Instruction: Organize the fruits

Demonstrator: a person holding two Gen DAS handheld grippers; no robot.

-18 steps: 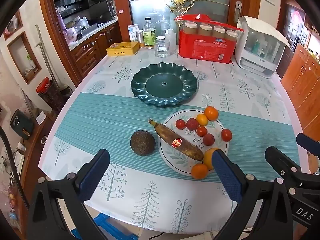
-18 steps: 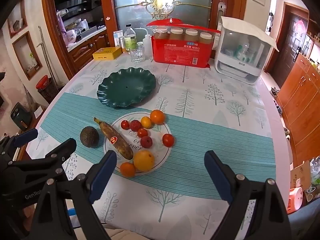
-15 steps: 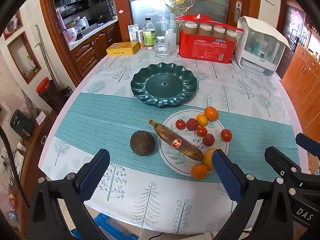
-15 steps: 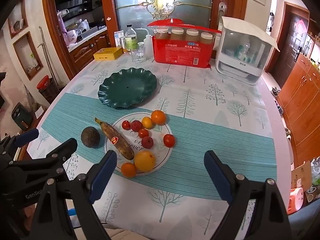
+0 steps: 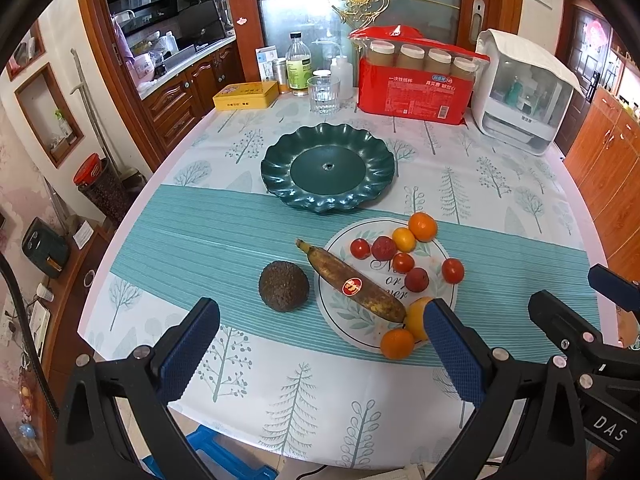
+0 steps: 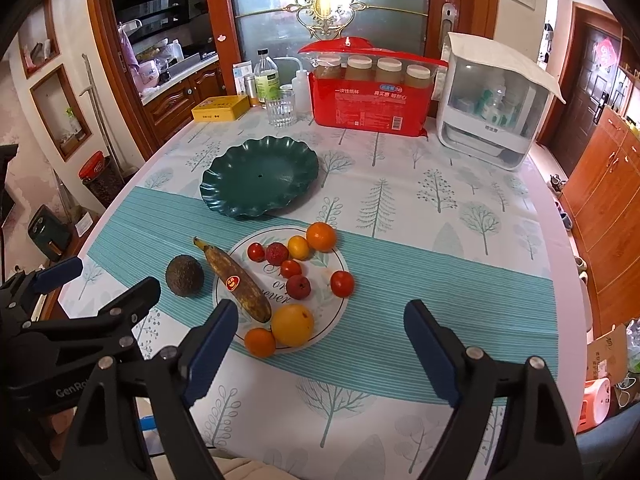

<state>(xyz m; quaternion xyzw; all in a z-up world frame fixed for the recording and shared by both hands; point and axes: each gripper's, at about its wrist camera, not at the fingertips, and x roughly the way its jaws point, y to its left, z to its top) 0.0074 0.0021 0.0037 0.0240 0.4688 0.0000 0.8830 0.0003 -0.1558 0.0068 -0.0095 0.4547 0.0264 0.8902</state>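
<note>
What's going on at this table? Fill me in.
A person holds two open tools, left tool and right tool, above the near table edge, gripping nothing. The fruit sits untouched: a banana, oranges and small red fruits on the white plate, an avocado beside it. The green dish behind holds nothing yet.

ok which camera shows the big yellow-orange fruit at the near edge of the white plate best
The right wrist view: the large orange sits whole and unobstructed beside the banana. In the left wrist view, the left tool has its right finger covering part of that fruit, leaving only a sliver visible.
</note>
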